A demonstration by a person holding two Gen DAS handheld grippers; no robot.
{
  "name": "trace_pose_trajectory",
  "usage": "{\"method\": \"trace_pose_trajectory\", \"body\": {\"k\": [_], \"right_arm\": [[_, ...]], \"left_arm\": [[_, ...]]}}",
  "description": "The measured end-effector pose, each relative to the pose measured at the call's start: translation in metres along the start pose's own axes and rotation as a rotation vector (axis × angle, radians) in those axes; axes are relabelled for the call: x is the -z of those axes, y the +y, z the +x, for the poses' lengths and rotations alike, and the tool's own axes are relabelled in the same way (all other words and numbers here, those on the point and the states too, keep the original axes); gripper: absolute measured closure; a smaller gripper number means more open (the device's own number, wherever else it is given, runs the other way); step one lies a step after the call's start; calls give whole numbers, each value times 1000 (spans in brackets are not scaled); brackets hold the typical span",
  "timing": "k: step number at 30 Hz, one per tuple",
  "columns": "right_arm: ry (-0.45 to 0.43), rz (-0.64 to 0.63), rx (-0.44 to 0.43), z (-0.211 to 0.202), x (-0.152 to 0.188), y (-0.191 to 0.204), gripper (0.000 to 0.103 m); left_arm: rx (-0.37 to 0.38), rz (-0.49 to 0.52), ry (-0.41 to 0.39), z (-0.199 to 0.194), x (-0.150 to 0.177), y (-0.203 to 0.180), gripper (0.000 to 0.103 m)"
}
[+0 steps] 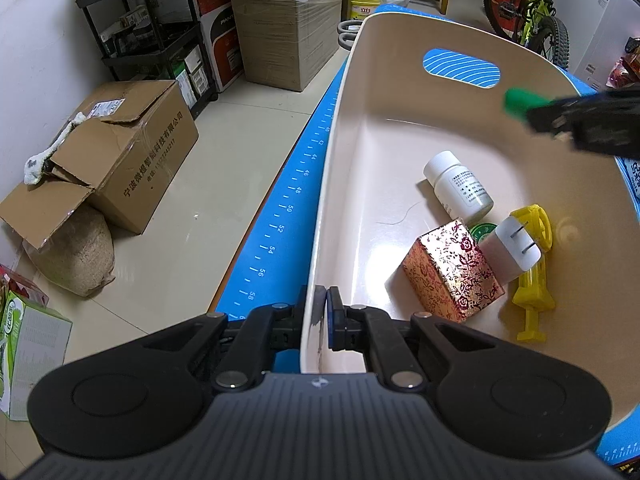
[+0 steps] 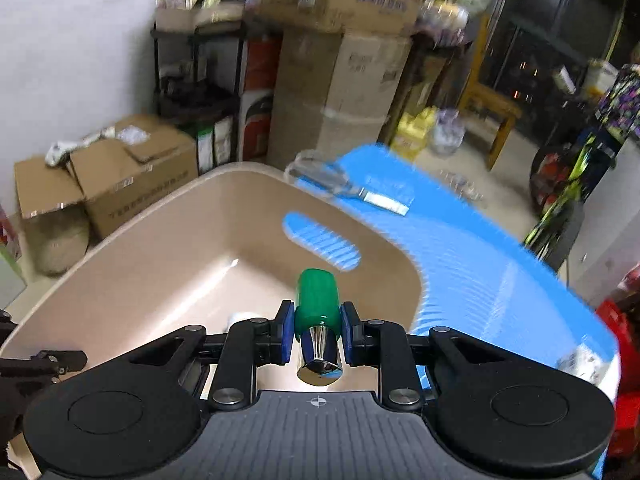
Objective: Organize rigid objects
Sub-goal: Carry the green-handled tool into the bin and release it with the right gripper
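Observation:
A beige plastic basin rests on a blue mat. My left gripper is shut on the basin's near rim. Inside the basin lie a white pill bottle, a red-and-gold patterned box, a white plug adapter and a yellow plastic toy. My right gripper is shut on a green-and-chrome cylinder and hangs over the basin's right side. In the left wrist view the cylinder's green end shows at the right edge.
Cardboard boxes, a sack and a black shelf rack stand on the floor to the left. A bicycle stands at the back right. A clear and metal object lies on the mat beyond the basin.

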State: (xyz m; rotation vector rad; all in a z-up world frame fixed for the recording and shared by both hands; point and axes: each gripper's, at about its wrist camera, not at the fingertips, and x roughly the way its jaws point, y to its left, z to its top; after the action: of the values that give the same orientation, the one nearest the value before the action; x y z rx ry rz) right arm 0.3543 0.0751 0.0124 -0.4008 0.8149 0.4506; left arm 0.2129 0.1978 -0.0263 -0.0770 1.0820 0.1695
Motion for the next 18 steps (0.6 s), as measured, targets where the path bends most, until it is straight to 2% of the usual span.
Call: {"method": "trace_pose_trajectory", "body": {"k": [7,18], "right_arm": [[136,14,-5,48,0,12,70],[299,-27,36,86,5,21,70]], "left_arm": [[3,-2,1,0,-1,0,94],[1,-2,0,2,-1,0,94]]}}
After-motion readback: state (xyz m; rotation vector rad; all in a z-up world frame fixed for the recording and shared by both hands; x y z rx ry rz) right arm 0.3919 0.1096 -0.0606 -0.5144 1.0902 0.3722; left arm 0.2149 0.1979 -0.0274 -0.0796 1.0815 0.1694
